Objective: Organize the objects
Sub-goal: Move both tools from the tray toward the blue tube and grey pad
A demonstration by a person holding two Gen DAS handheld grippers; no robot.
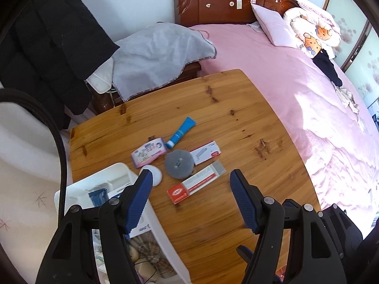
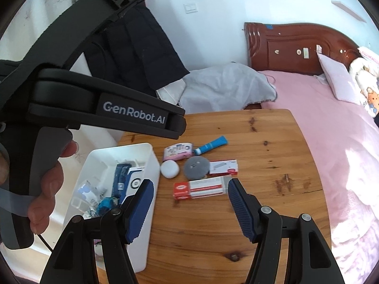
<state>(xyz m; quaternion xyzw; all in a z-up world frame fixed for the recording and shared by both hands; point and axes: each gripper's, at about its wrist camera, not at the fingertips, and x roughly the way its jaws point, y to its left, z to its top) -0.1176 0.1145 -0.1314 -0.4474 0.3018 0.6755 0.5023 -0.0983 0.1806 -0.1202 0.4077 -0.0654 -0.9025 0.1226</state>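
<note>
Both pairs of jaws stand wide with nothing between them: we see the left gripper (image 1: 190,197) and the right gripper (image 2: 189,201) hovering above the wooden table (image 2: 272,224). Just ahead of both lies the long red-and-white box (image 2: 201,189), its long axis running across each gap, so a wrist roll seems needed; neither hand looks clearly nearer. Beyond it sit a grey disc (image 2: 196,164), white puck (image 2: 169,169), small box (image 2: 223,166), pink packet (image 2: 177,151) and blue tube (image 2: 212,144). At the table's left edge the white bin (image 2: 151,163) already holds blue packets and other small items.
</note>
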